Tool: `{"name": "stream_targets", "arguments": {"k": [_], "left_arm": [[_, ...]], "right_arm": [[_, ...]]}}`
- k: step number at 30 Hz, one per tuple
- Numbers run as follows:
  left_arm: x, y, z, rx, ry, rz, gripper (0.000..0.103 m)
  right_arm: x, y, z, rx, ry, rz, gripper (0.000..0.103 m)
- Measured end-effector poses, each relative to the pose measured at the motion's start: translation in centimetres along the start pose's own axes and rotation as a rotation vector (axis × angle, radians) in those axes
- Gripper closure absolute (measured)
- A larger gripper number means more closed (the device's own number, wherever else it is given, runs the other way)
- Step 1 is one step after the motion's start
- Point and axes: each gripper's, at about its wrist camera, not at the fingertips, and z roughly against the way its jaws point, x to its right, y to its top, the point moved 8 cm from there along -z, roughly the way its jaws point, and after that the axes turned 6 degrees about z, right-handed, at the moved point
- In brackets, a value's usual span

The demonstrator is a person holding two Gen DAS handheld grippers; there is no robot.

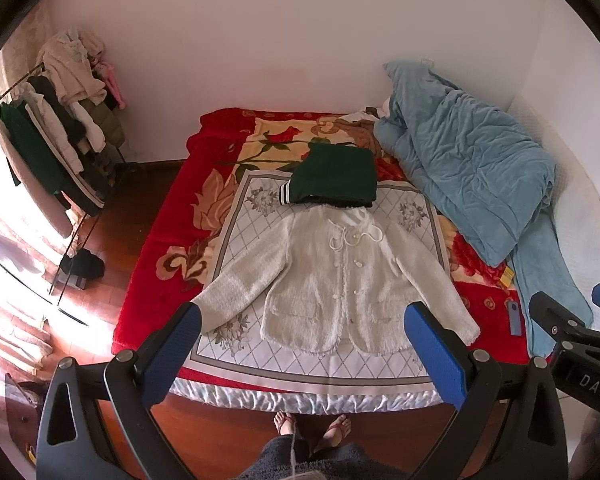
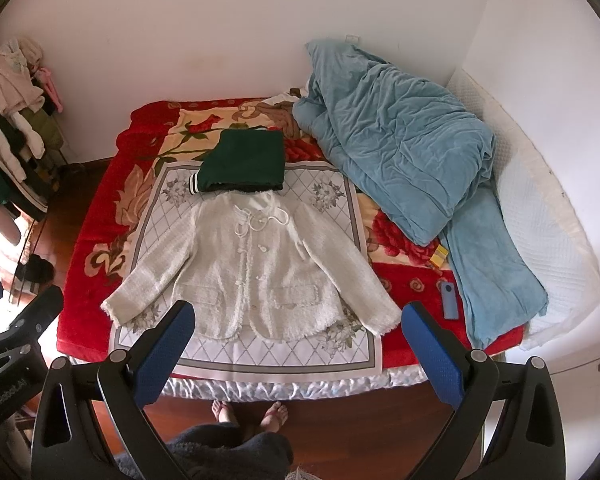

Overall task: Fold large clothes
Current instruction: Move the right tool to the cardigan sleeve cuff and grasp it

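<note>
A white knitted jacket (image 1: 332,276) lies flat, front up, sleeves spread, on a white patterned cloth (image 1: 236,208) on the bed. It also shows in the right wrist view (image 2: 256,272). A folded dark green garment (image 1: 336,176) lies just beyond its collar, also in the right wrist view (image 2: 244,160). My left gripper (image 1: 300,328) is open and empty, held high above the bed's near edge. My right gripper (image 2: 296,324) is open and empty, also high above the near edge.
A crumpled blue quilt (image 2: 400,148) fills the bed's right side. A blue phone (image 2: 449,300) and a yellow item (image 2: 439,256) lie beside it. A clothes rack (image 1: 56,128) stands at the left. The person's feet (image 1: 312,428) stand at the bed's foot on the wooden floor.
</note>
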Motion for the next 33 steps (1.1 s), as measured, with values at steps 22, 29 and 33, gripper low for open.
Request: {"name": "stream_targets", "arguments": {"k": [22,29,33], "left_arm": [[2.7,3.9,-20.9,0.041,0.159,-0.092,0.000],[3.1,-0.8,-32.9,-0.078,0.307,-0.097,0.000],[0.7,-5.1,-41.0,-0.185,0.420,-0.051,0.000]], "right_arm": [[8.6,-5.5,-22.5,-0.185,0.035,-0.500,0.035],[10.8,-10.9,-39.8,-0.379,0.189,-0.572,0.030],[3.8,-12.8,-51.6,-0.519,0.343,-0.456,0.030]]}}
